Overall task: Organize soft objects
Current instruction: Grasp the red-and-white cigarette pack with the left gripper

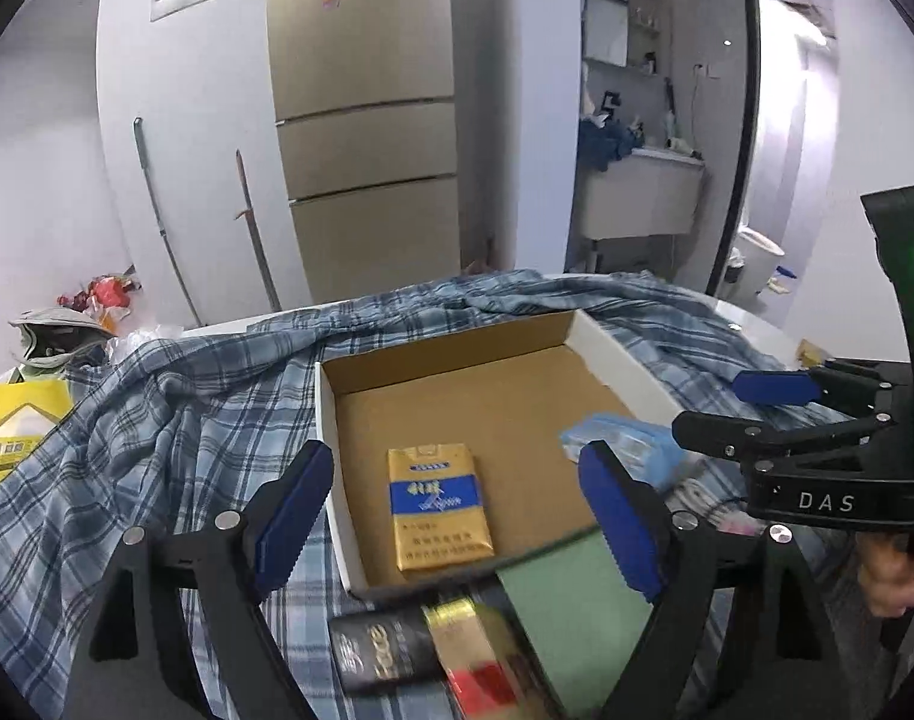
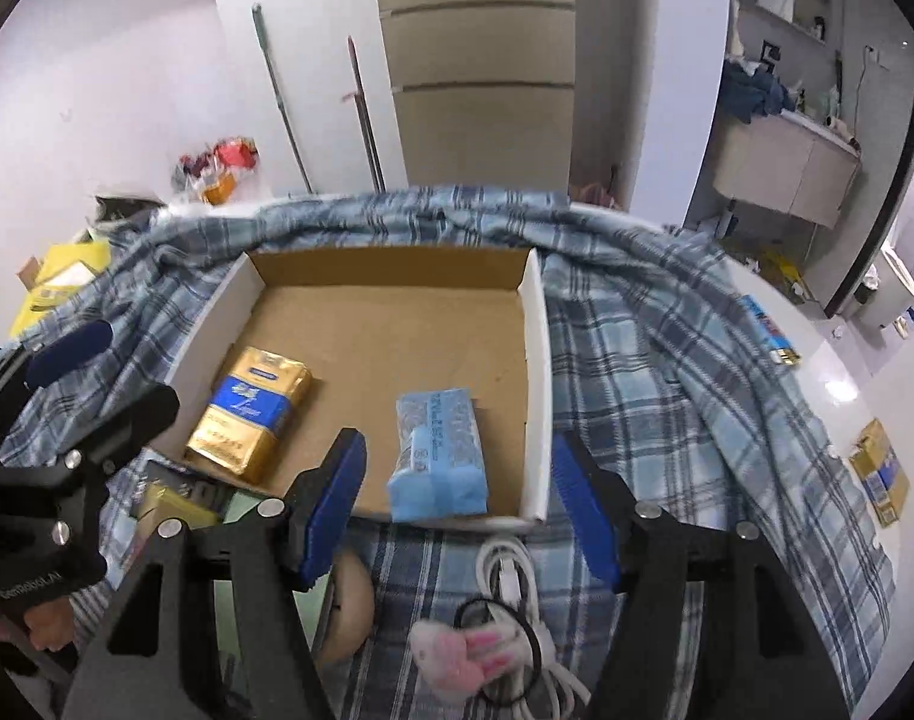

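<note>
Both views sit close above a table draped in a plaid cloth (image 1: 174, 420), each looking forward and downward along its own gripper's two fingers. The left wrist view faces the cardboard box (image 1: 607, 342) from its near left corner, with the right gripper (image 1: 727, 414) at its right edge. The right wrist view looks more steeply into the same box (image 2: 535, 396) from its near right side, with the left gripper (image 2: 105, 369) at its left edge. Both share the box, the cloth and the tall fridge (image 1: 366, 120) behind.

A white table (image 2: 841, 384) carries a blue checked cloth (image 2: 667, 360). On its bare right edge lie a lighter (image 2: 772, 333) and a yellow pack (image 2: 880, 471).
</note>
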A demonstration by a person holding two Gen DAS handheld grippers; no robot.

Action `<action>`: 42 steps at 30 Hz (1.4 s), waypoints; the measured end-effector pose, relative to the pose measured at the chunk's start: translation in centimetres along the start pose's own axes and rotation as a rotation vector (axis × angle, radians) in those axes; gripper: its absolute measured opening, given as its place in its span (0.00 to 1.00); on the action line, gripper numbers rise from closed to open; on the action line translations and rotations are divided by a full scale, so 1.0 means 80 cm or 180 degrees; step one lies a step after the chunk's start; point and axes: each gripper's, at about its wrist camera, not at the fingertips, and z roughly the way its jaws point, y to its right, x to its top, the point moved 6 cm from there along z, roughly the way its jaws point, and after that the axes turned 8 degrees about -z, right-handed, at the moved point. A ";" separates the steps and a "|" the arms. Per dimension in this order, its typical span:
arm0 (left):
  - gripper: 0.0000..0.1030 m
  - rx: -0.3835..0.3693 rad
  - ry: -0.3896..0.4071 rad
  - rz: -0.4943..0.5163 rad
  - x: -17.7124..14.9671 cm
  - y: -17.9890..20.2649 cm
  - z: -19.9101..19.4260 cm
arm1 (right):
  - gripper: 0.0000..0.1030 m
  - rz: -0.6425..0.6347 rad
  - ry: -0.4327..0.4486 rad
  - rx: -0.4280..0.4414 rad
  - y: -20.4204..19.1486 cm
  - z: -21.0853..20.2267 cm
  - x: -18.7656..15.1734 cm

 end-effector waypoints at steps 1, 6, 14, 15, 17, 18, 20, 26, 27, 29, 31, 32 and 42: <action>0.83 -0.0094 0.0004 -0.0024 -0.003 0.005 -0.010 | 0.62 -0.0019 0.0033 -0.0011 -0.001 -0.008 -0.002; 0.83 -0.0060 0.0021 -0.0013 -0.017 0.018 -0.048 | 0.62 -0.0036 0.0245 -0.0041 -0.003 -0.048 -0.016; 0.83 -0.0060 -0.0162 -0.0119 -0.062 0.018 -0.067 | 0.62 0.0014 0.0471 -0.0231 -0.008 -0.082 -0.052; 0.83 -0.0017 -0.0175 -0.0110 -0.069 0.017 -0.065 | 0.63 0.0010 0.0483 -0.0253 -0.010 -0.082 -0.056; 0.83 -0.0008 -0.0253 -0.0148 -0.079 0.013 -0.057 | 0.63 -0.0051 0.0476 -0.0282 -0.018 -0.080 -0.064; 0.83 -0.0049 -0.0308 -0.0190 -0.082 0.011 -0.053 | 0.63 -0.0085 0.0474 -0.0266 -0.021 -0.078 -0.068; 0.83 -0.0188 -0.0452 -0.0325 -0.089 0.007 -0.043 | 0.63 -0.0119 0.0477 -0.0219 -0.027 -0.073 -0.072; 0.83 0.0049 -0.0544 -0.0249 -0.103 -0.002 -0.028 | 0.63 -0.0187 0.0607 -0.0209 -0.028 -0.061 -0.082; 0.83 0.0071 -0.0587 -0.0241 -0.106 -0.003 -0.025 | 0.63 -0.0216 0.0602 -0.0236 -0.029 -0.058 -0.084; 0.83 0.0105 -0.0701 -0.0265 -0.113 -0.007 -0.017 | 0.63 -0.0203 0.0578 -0.0196 -0.029 -0.054 -0.087; 0.83 0.0115 -0.0799 -0.0291 -0.121 -0.010 -0.008 | 0.63 -0.0172 0.0521 -0.0110 -0.028 -0.049 -0.090; 0.83 0.0118 -0.0839 -0.0303 -0.124 -0.012 -0.005 | 0.63 -0.0168 0.0503 -0.0098 -0.029 -0.048 -0.091; 0.29 -0.0055 -0.0982 -0.0345 -0.133 -0.008 -0.001 | 0.63 -0.0164 0.0464 -0.0141 -0.026 -0.044 -0.095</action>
